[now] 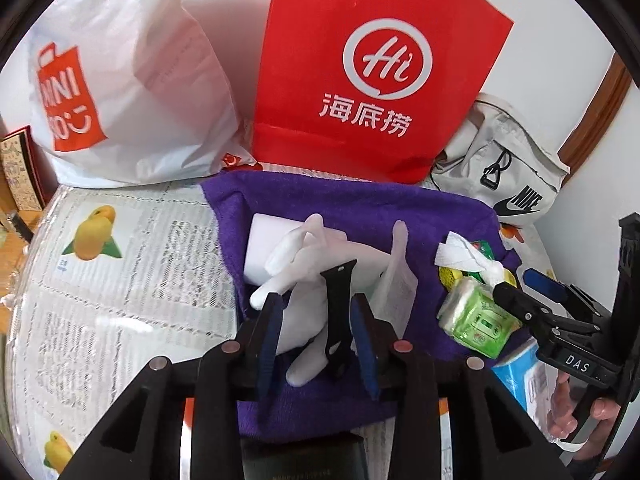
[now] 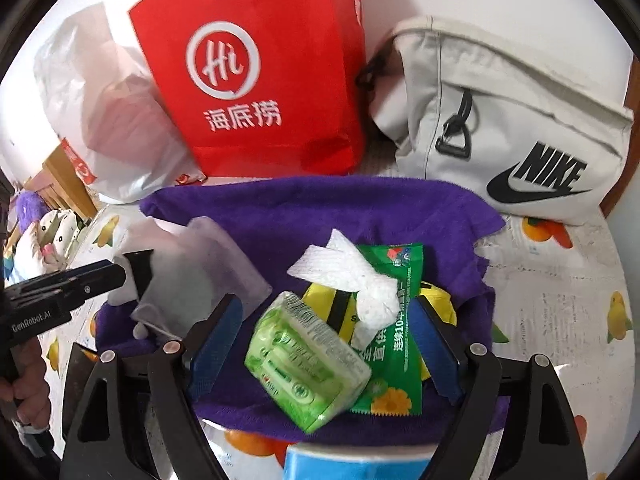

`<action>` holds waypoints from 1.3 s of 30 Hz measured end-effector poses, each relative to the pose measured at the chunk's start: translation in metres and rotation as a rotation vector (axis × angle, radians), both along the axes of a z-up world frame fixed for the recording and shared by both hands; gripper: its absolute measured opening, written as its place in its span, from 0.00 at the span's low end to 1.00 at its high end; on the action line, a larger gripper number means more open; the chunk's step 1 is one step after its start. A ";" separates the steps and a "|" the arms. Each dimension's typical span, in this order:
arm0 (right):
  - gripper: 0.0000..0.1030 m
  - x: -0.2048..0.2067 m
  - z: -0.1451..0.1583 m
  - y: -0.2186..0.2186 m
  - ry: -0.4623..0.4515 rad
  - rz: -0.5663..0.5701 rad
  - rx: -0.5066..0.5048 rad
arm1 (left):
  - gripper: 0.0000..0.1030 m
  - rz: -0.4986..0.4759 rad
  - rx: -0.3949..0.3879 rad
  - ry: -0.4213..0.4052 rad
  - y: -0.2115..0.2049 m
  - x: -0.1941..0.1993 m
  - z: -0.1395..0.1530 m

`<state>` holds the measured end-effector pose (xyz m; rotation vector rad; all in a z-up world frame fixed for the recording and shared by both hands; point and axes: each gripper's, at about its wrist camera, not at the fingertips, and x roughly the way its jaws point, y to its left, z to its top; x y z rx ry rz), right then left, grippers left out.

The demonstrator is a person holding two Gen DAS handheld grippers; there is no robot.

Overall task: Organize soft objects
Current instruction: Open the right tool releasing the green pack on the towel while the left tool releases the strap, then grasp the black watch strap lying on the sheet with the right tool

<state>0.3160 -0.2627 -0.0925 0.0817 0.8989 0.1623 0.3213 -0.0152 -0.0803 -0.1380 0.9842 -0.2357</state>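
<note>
Right gripper (image 2: 324,344) stands wide open around the green tissue pack (image 2: 308,364) on the purple towel (image 2: 360,216), pads not touching. Left gripper (image 1: 320,336) brackets a black strap (image 1: 338,320), pads apparently clear. Sorting's underway; next comes a close.

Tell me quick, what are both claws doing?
Left gripper: open, black strap between jaws, not gripped.
Right gripper: open wide around green tissue pack.

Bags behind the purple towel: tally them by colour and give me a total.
Red: 1, the red paper bag
White: 1, the white plastic bag
Cream: 1, the cream Nike bag
Total: 3
</note>
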 end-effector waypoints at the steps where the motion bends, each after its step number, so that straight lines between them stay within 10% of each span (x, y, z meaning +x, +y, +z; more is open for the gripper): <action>1: 0.82 -0.005 0.003 0.000 -0.011 -0.005 -0.003 | 0.35 -0.001 0.007 -0.006 0.000 -0.004 0.003; 18: 0.82 -0.167 0.040 0.002 -0.125 0.009 0.064 | 0.44 -0.032 0.058 -0.079 0.006 -0.135 0.037; 39: 0.79 -0.304 -0.055 0.053 -0.059 0.335 0.041 | 0.44 -0.012 0.032 -0.015 0.028 -0.230 -0.010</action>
